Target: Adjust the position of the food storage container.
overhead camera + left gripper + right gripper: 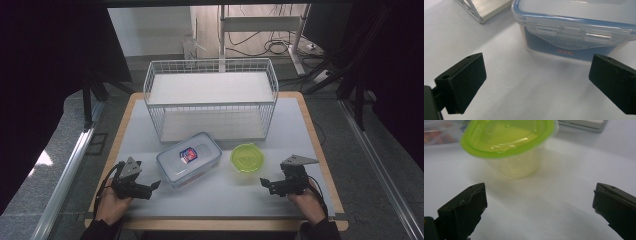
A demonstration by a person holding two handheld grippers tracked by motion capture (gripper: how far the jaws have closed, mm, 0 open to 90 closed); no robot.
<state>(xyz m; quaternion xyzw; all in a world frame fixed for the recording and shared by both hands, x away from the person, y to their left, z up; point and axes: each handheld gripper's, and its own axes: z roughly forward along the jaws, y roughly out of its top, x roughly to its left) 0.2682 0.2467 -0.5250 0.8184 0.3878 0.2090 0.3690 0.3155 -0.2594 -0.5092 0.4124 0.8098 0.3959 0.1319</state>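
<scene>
A clear rectangular food box (189,159) with a blue-edged clip lid lies on the white table, left of centre. Its clipped end (576,35) faces my left gripper (536,85), whose black jaws stand wide apart with nothing between them. In the high view that left gripper (152,187) rests near the front edge, just left of the box. A round tub with a lime-green lid (248,157) stands to the box's right. My right gripper (266,184) sits in front of the tub (509,147), open and empty (539,210).
A white wire rack (211,99) with a shelf stands across the back of the table. The wooden table rim (320,150) runs around the white top. Dark curtains hang on both sides; cables and a stand lie behind.
</scene>
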